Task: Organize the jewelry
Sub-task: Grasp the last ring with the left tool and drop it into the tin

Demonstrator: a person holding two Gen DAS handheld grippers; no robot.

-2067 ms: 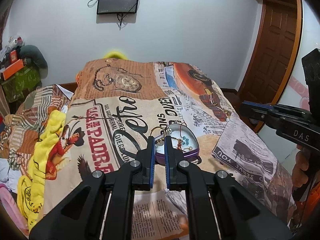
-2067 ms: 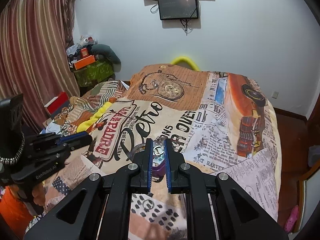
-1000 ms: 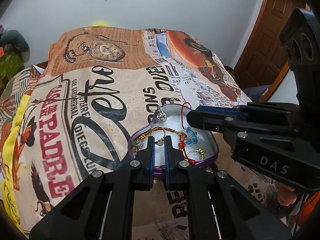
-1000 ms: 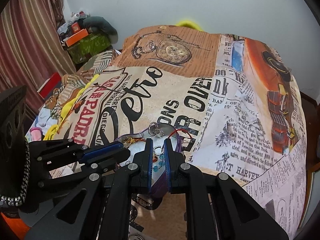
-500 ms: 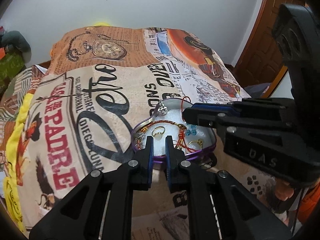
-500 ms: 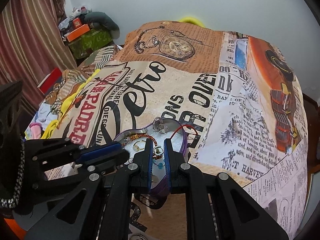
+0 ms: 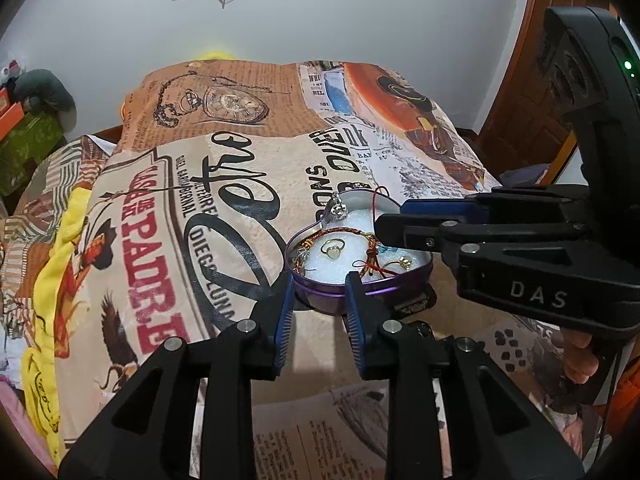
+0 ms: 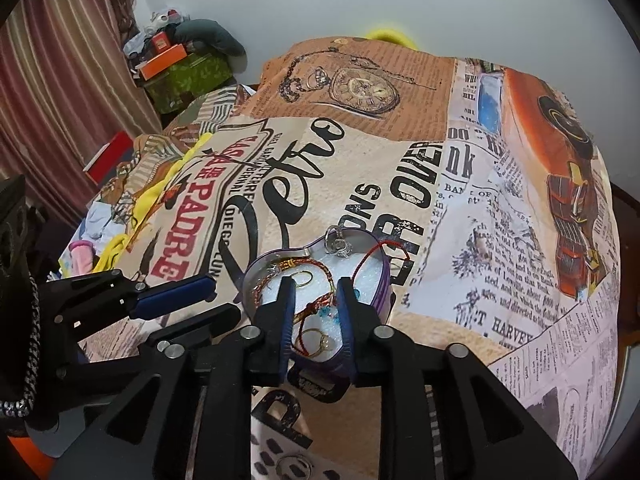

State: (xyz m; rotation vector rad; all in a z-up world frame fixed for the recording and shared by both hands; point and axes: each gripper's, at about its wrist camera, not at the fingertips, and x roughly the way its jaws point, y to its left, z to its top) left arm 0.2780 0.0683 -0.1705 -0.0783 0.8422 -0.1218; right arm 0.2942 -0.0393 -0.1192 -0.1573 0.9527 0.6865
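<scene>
In the left wrist view, the left gripper has its jaws open with nothing between them, and its tips sit just at the near wall of the tin. The tin is purple and heart-shaped, and it rests on the bedspread. Inside it, on white padding, lie a gold ring, a red cord and a silver ring at the far rim. The right gripper reaches in from the right, above the tin. From this side I cannot tell how wide it is. In the right wrist view, the right gripper is open over the tin, with the red cord between its fingers but not pinched. A gold ring lies under them. The silver ring sits at the far rim. The left gripper is just left of the tin, with its jaws apart.
</scene>
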